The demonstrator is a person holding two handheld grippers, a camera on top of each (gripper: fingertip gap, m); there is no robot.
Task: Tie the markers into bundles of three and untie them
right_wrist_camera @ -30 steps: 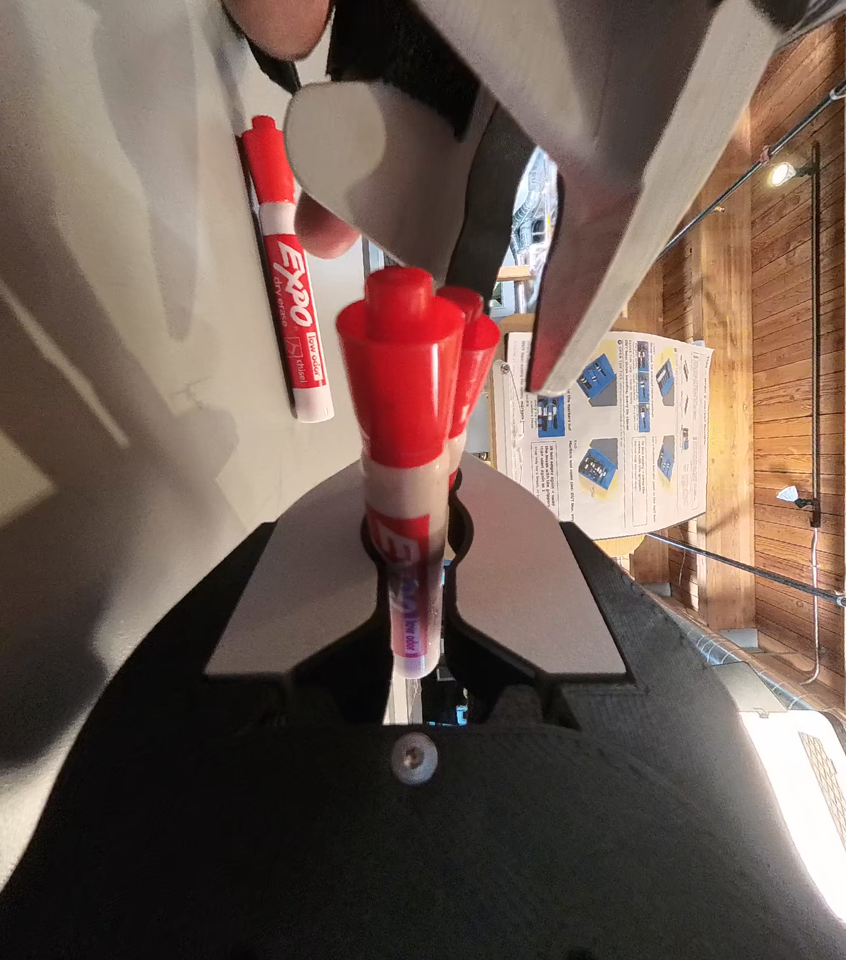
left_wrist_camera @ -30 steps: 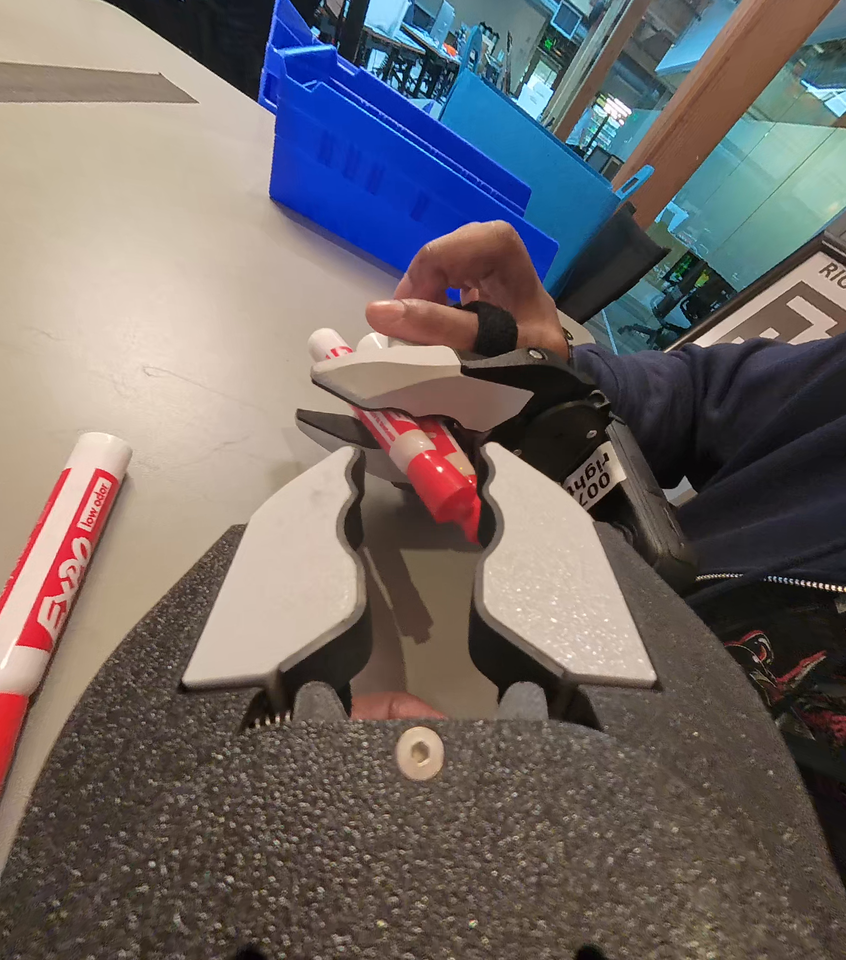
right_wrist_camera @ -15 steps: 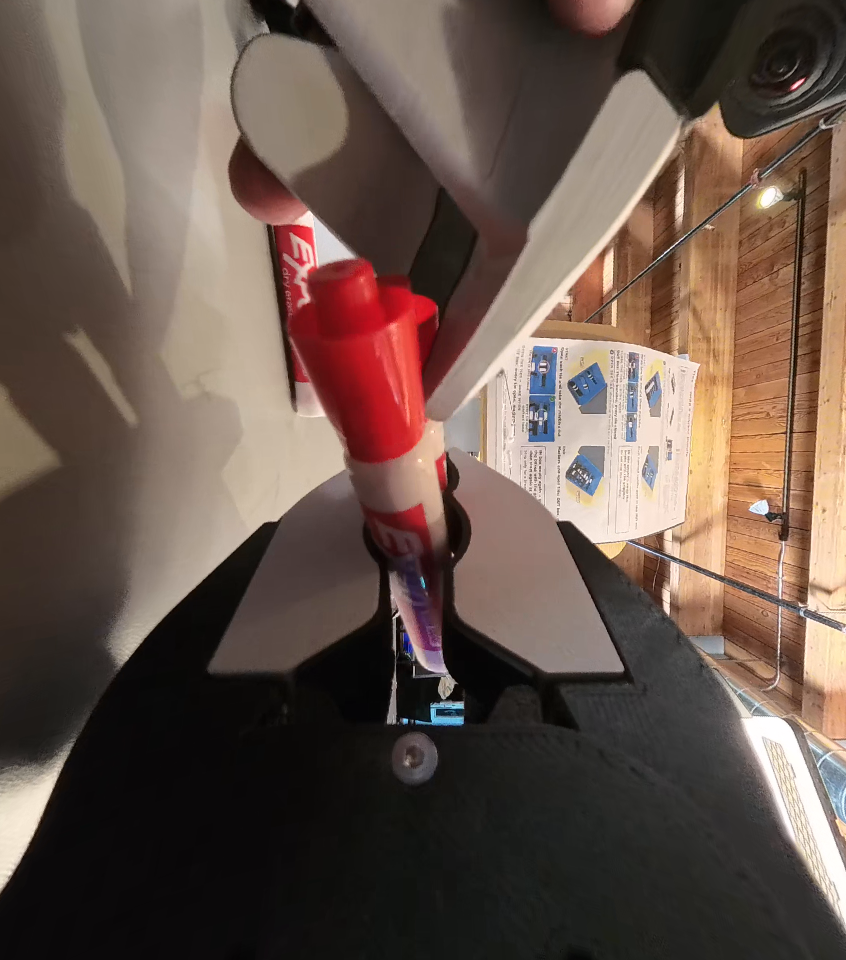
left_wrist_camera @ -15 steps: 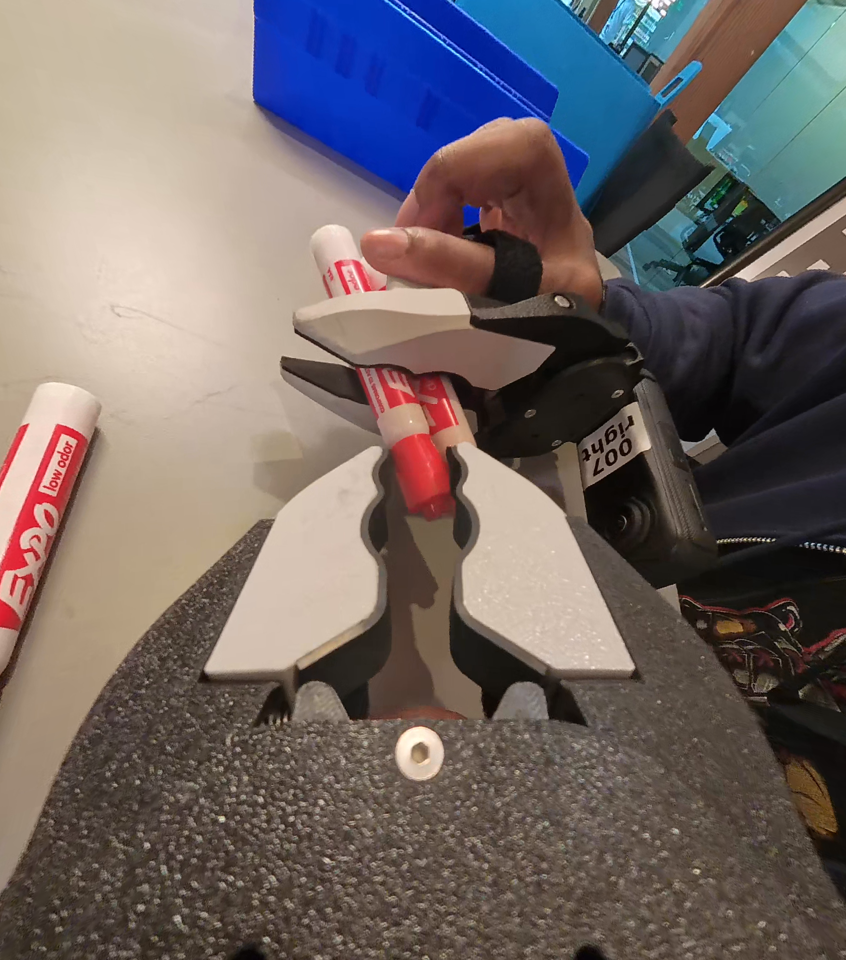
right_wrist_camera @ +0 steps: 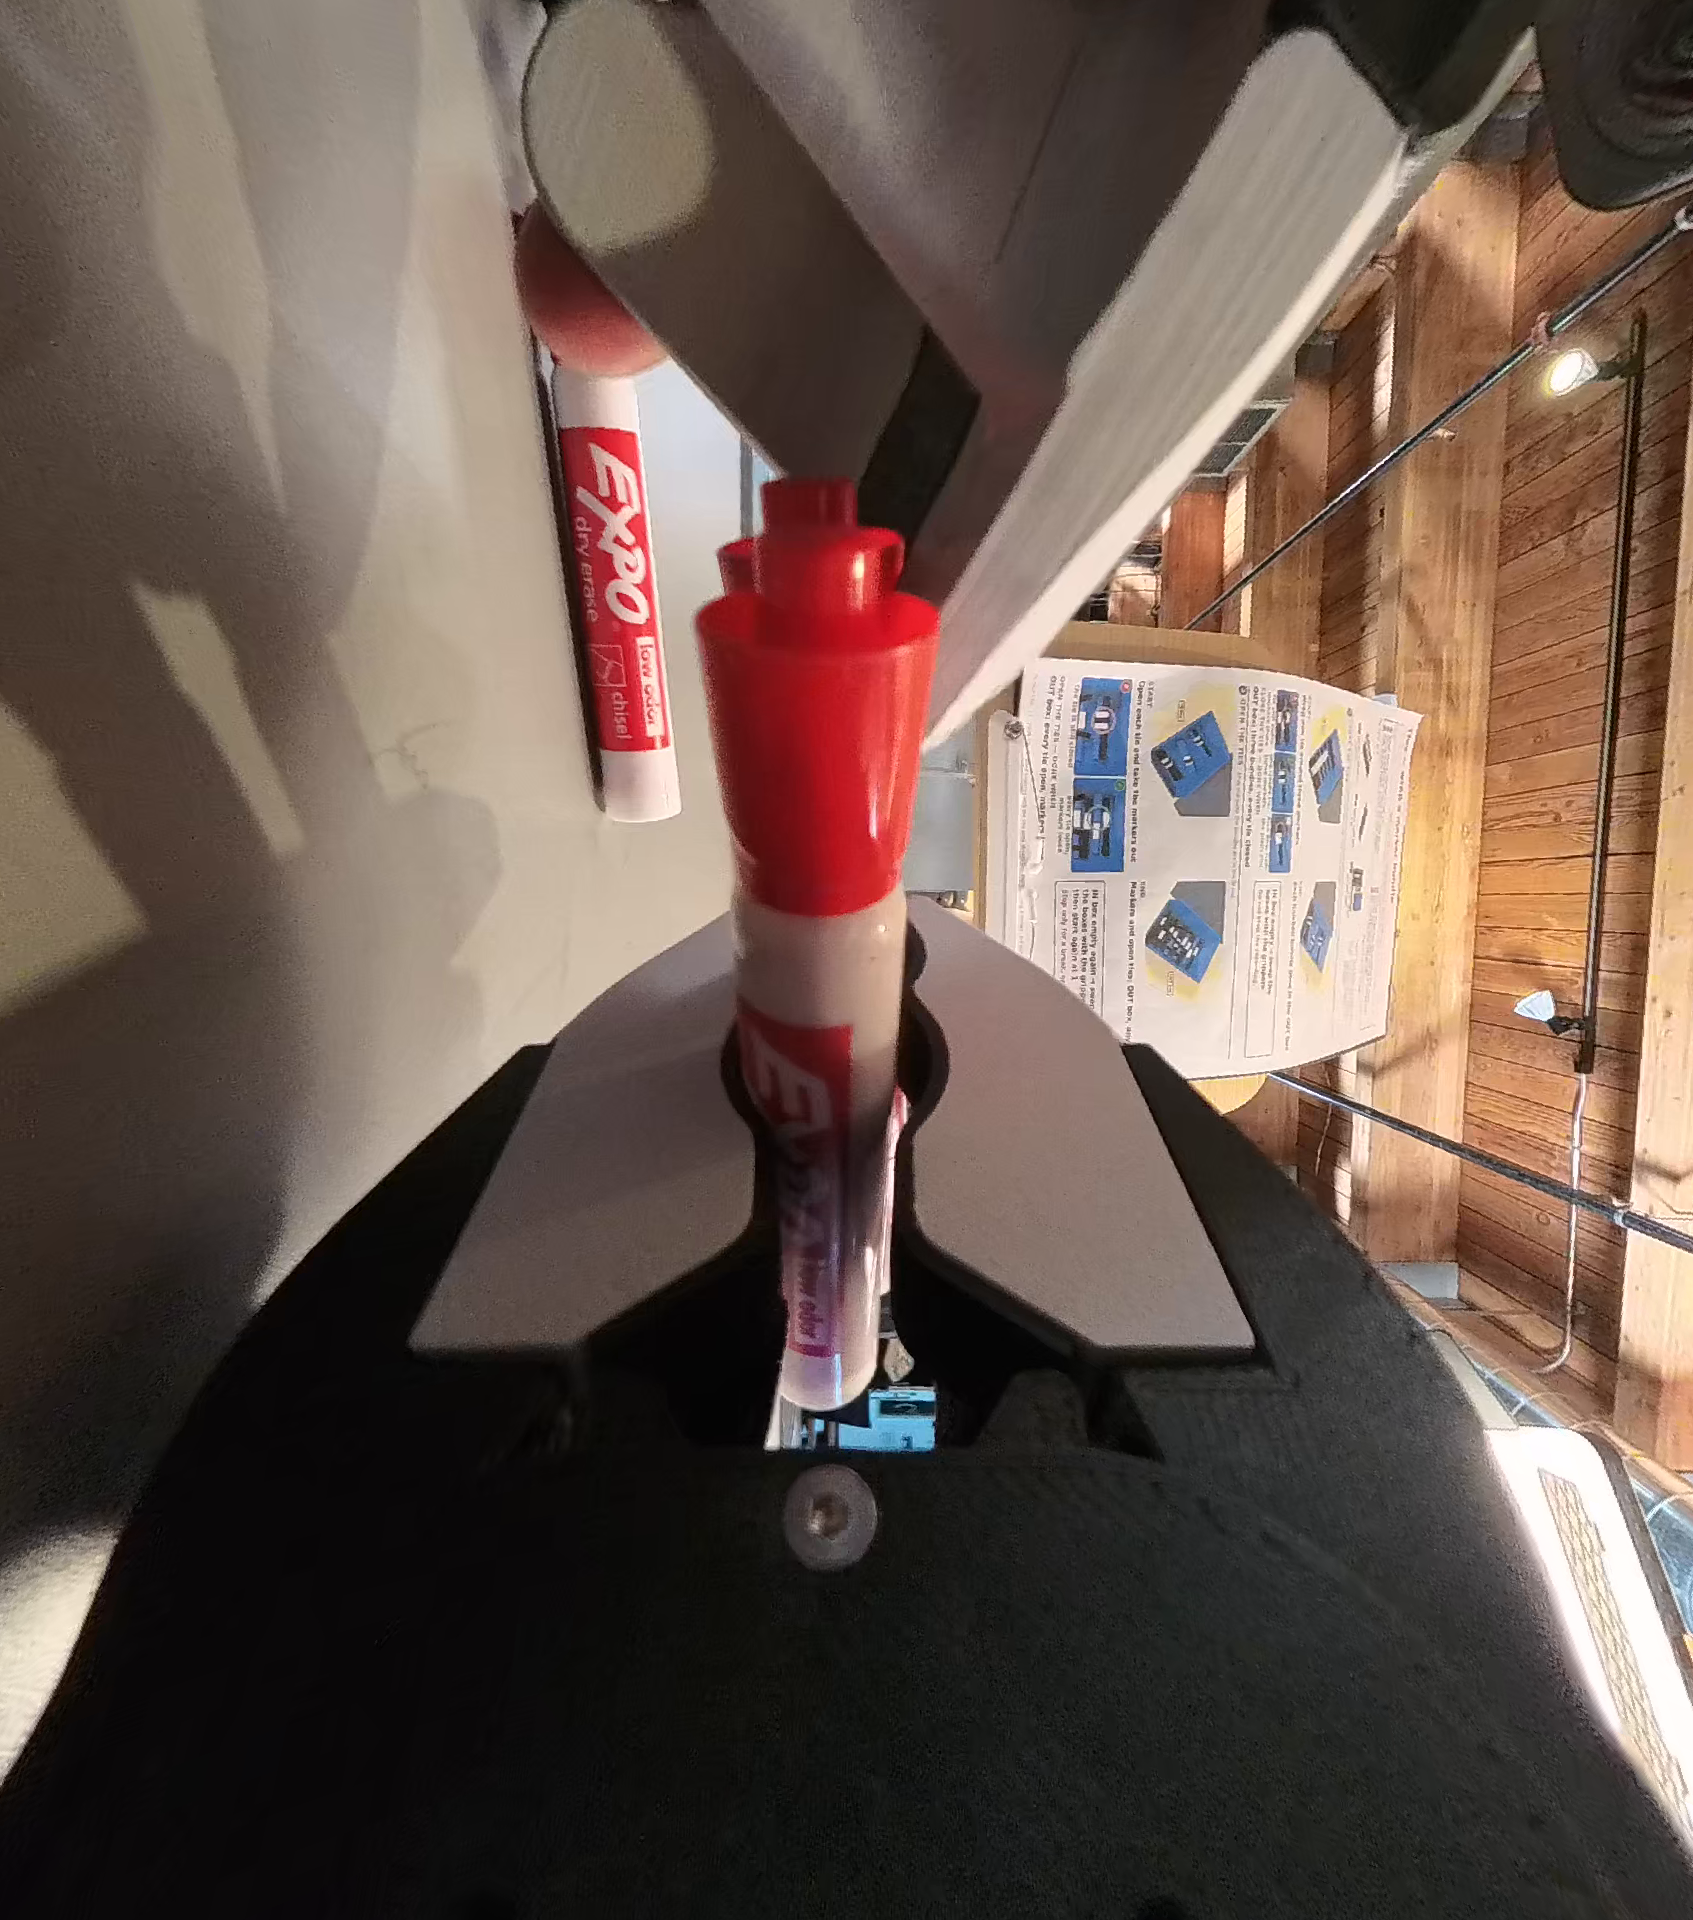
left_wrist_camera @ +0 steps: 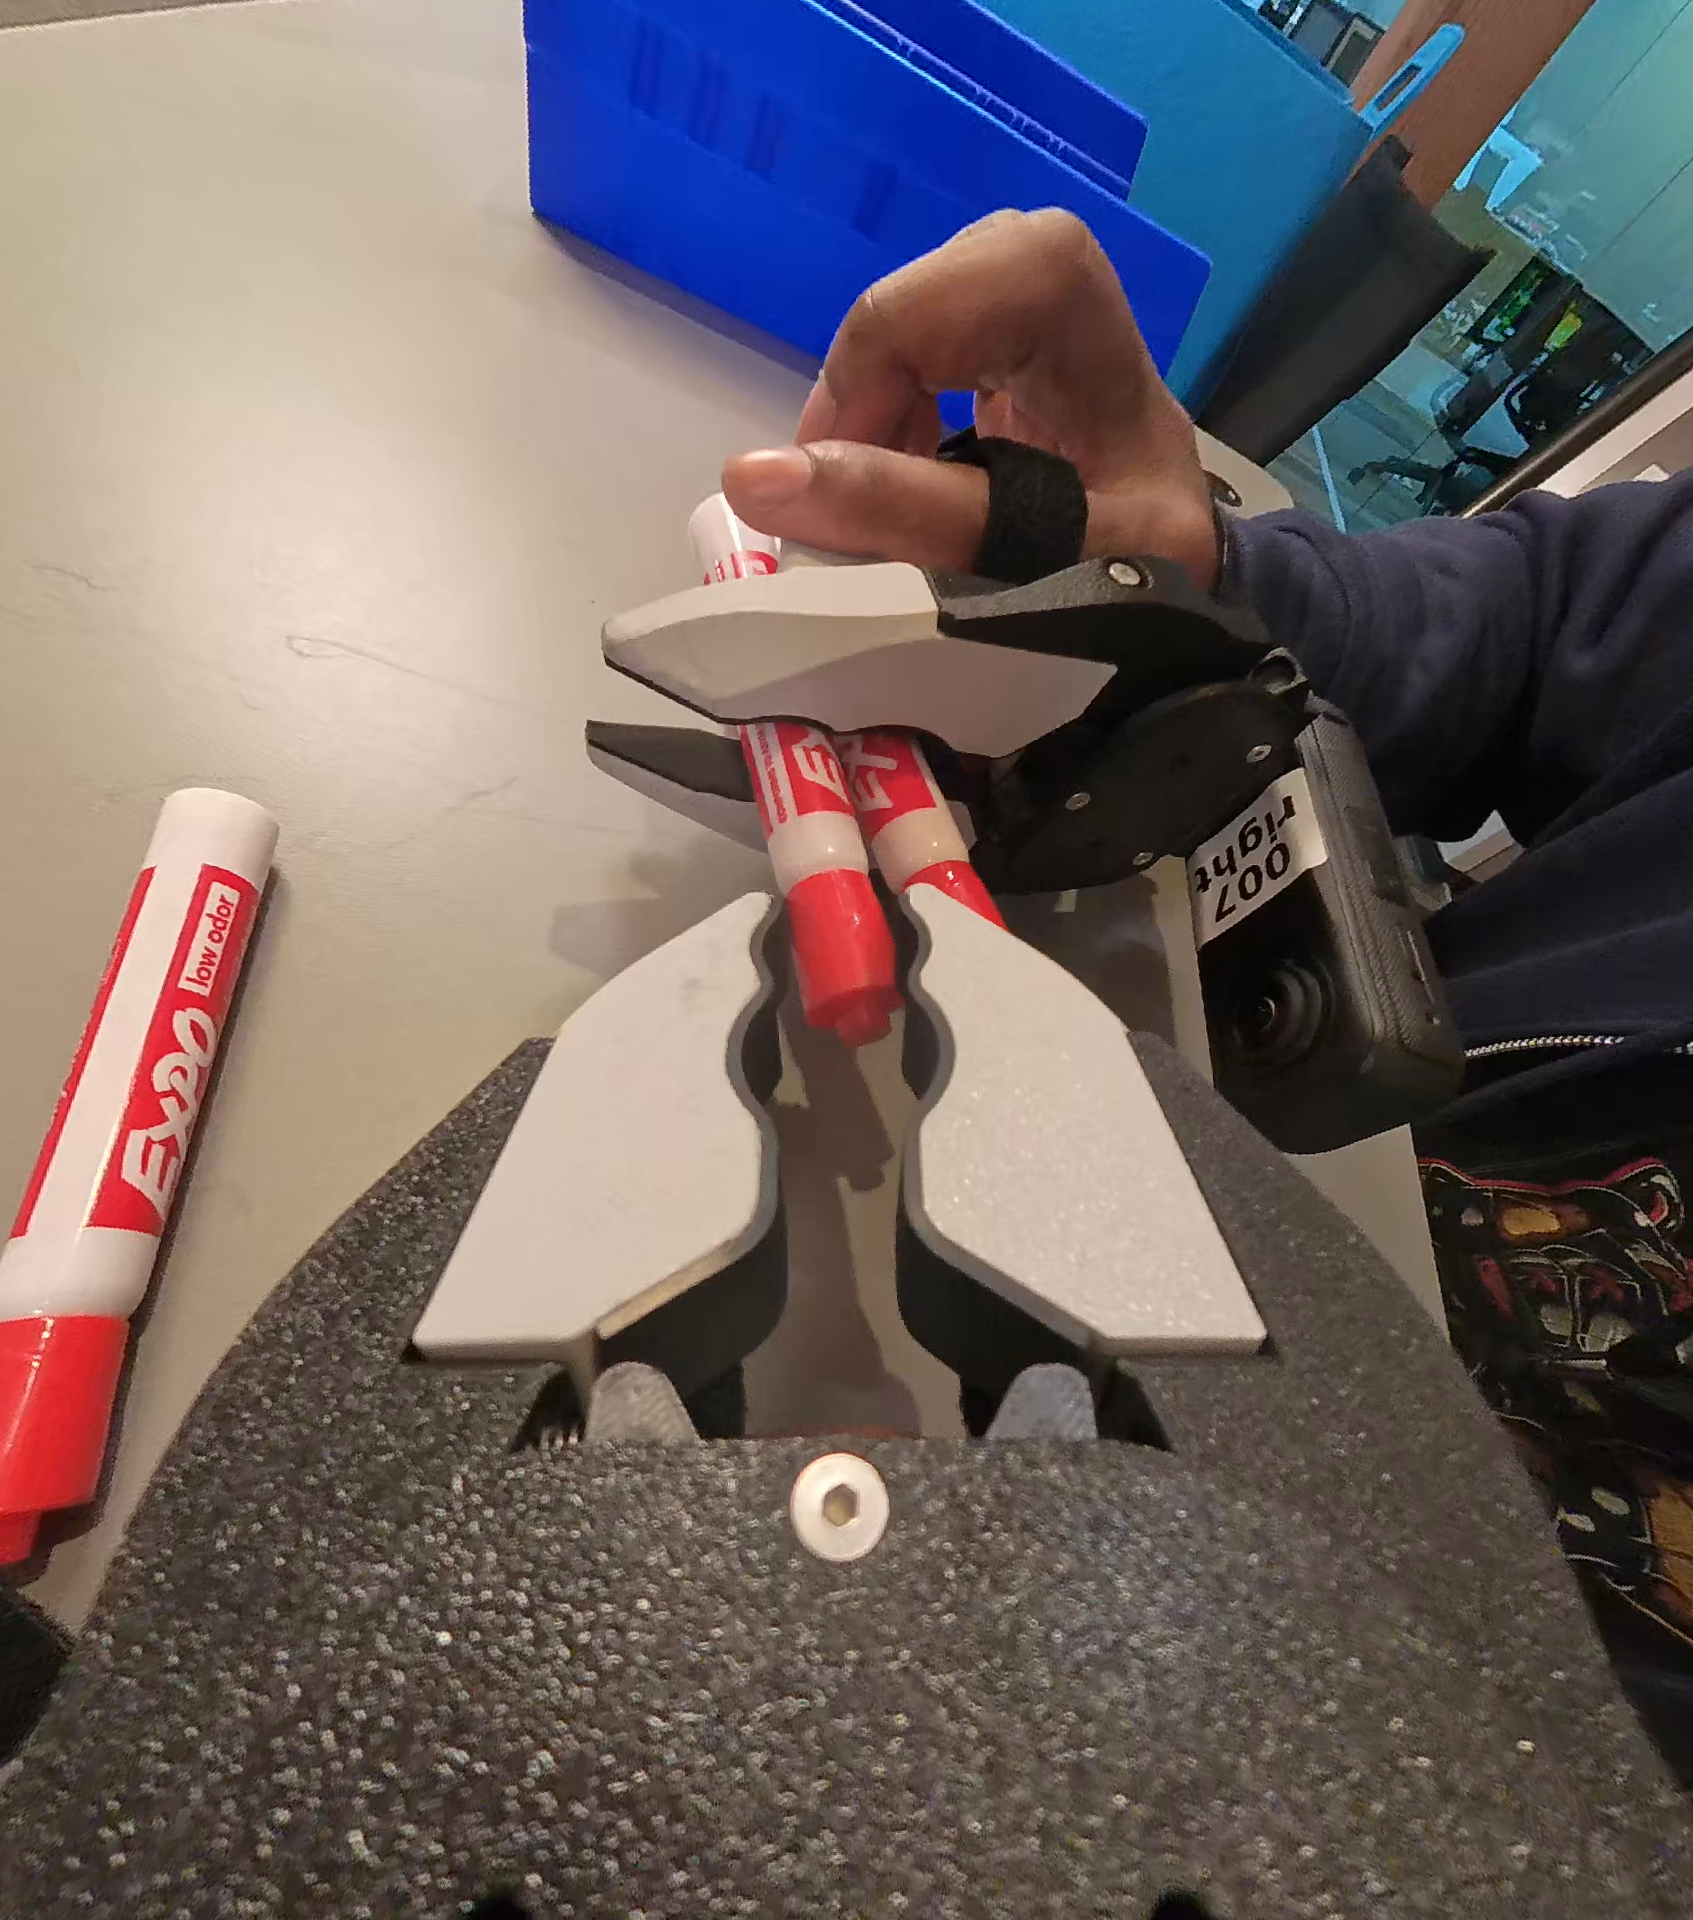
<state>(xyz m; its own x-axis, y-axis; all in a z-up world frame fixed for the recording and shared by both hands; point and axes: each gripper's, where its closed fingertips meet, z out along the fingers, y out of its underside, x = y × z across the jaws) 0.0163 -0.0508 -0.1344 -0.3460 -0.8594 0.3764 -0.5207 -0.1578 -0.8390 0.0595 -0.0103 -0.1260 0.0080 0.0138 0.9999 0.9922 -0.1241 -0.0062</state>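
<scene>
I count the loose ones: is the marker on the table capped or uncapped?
Capped: the loose marker lies flat on the table, red cap on.

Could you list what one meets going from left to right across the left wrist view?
Loose red marker on the table → left gripper at a red marker cap → right gripper's camera → dark sleeve.

A light grey table (left_wrist_camera: 198, 436) carries the items; its surface shows faint scuffs. One red-capped marker (left_wrist_camera: 109, 1122) lies flat on it at the left, cap toward the camera. A blue bin (left_wrist_camera: 821, 177) stands on the table at the far side, well apart from the marker.
</scene>
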